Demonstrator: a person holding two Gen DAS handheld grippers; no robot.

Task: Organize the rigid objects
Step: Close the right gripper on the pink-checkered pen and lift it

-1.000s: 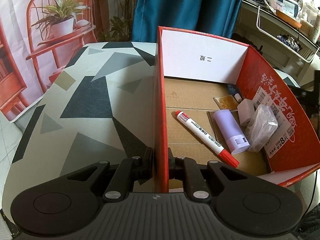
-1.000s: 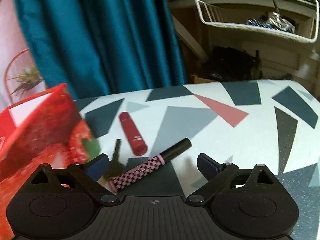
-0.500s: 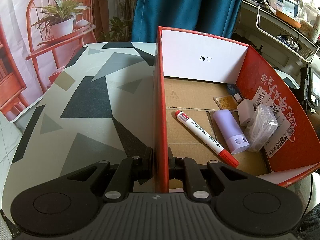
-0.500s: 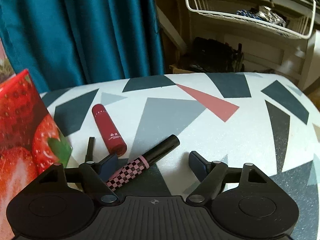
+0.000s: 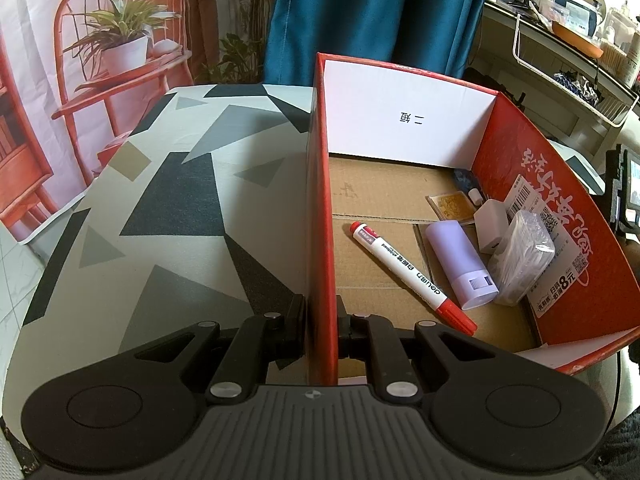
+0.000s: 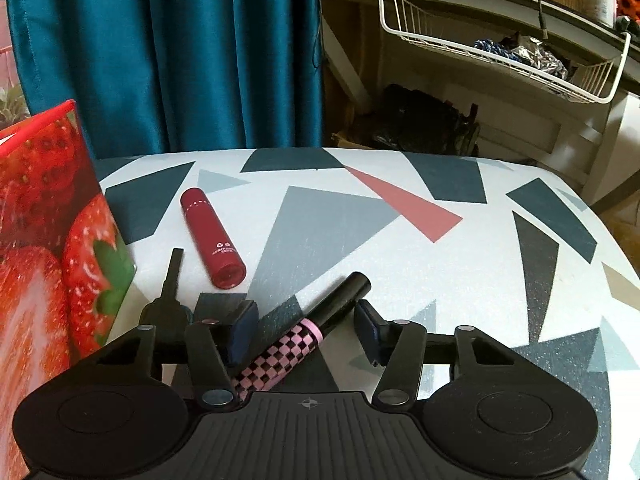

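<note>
Checkered tube [image 6: 298, 346]: lay aslant on tabletop [image 6: 400, 256] betw. closing right gripper [image 6: 306, 326] pads, untouched. Risk: skewed pinch, could've rolled toward red tube [image 6: 212, 238]. Left gripper [image 5: 322, 322] clamped box wall [image 5: 320, 208]; slip would've shifted box.

The right hand-held gripper [image 6: 306, 322], jaws just closing, straddles a pink-checkered tube [image 6: 298, 342] without touching it, on the patterned tabletop [image 6: 400, 256]; a red cylinder [image 6: 212, 238] and strawberry-printed box [image 6: 48, 248] lie nearby.
</note>
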